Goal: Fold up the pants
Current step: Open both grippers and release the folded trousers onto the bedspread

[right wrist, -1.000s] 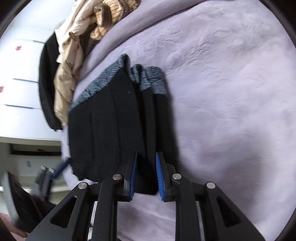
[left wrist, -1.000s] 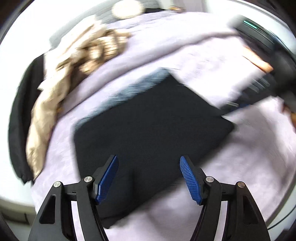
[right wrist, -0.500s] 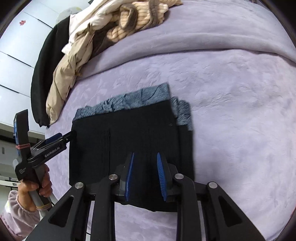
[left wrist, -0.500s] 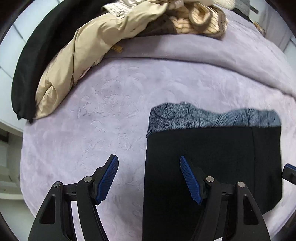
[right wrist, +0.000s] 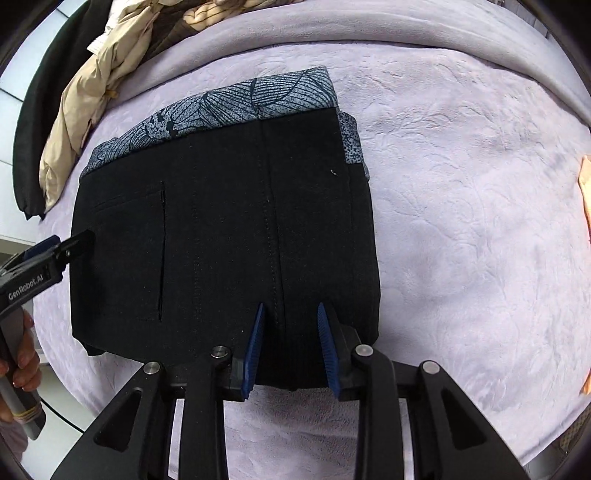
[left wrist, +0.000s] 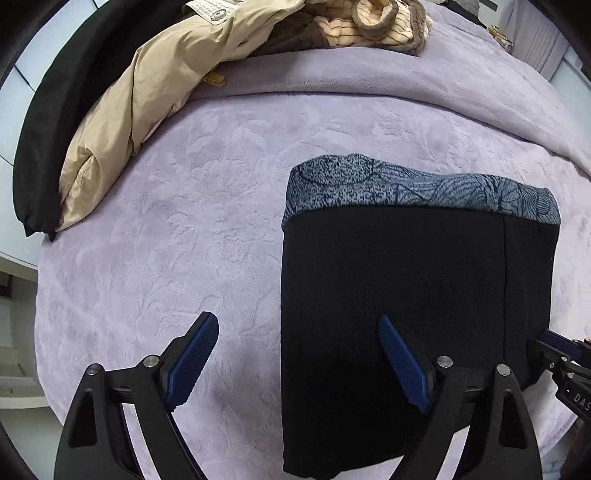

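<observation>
Folded black pants with grey patterned waistband (left wrist: 406,280) flat on lilac plush bed cover (left wrist: 184,229). Left claw (left wrist: 295,358) wide, straddling left edge. Right claw (right wrist: 290,343) narrow, not clamped, over near edge.

- This is looking like a home bedroom: a lilac embossed plush blanket (left wrist: 207,206) is covering a bed-sized soft surface.
- A heap of clothes is lying at 11 o'clock: a beige coat (left wrist: 155,92), a black garment (left wrist: 48,122) and a striped fleece piece (left wrist: 373,22).
- White drawer-like furniture (left wrist: 14,369) is showing at 9 o'clock.
</observation>
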Tool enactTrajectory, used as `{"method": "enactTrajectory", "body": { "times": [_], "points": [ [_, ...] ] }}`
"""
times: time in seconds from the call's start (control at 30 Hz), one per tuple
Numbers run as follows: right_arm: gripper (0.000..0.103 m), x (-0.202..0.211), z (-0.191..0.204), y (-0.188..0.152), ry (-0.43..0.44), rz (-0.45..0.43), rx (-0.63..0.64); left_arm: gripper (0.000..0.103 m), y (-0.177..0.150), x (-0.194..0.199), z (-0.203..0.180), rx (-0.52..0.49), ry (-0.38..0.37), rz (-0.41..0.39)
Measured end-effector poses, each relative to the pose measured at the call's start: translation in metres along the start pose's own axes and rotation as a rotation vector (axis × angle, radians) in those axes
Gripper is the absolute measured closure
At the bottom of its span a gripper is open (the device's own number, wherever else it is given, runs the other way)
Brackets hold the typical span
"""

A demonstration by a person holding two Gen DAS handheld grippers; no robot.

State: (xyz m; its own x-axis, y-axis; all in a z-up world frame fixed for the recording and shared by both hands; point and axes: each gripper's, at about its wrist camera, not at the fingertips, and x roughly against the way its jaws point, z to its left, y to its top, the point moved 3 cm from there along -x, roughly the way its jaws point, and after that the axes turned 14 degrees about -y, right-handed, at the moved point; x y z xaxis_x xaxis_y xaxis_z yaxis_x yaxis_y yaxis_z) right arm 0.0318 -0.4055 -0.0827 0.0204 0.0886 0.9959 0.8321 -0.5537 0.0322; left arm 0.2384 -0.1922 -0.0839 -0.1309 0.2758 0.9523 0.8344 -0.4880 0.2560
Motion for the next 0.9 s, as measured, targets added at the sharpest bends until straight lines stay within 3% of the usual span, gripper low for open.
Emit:
{"method": "enactTrajectory", "body": {
  "times": [0.13, 0.47, 0.57, 0.9],
  "points": [
    [0.060, 0.004, -0.003, -0.008, -0.018, 0.018, -0.020, 0.014, -0.009, 0.004, -0.003, -0.025, -0.002, 0.020],
    [0.054, 0.028, -0.008, -0.029, -0.011, 0.042, -0.103, 0.014, -0.025, 0.018, -0.009, -0.052, -0.028, 0.082],
    [0.045, 0.042, -0.007, -0.037, 0.012, 0.023, -0.143, 0.014, -0.033, 0.026, -0.016, -0.087, -0.051, 0.093],
    [0.038, 0.075, -0.002, -0.075, 0.024, -0.029, -0.284, 0.014, -0.044, 0.054, 0.002, -0.173, -0.115, 0.093]
  ]
}}
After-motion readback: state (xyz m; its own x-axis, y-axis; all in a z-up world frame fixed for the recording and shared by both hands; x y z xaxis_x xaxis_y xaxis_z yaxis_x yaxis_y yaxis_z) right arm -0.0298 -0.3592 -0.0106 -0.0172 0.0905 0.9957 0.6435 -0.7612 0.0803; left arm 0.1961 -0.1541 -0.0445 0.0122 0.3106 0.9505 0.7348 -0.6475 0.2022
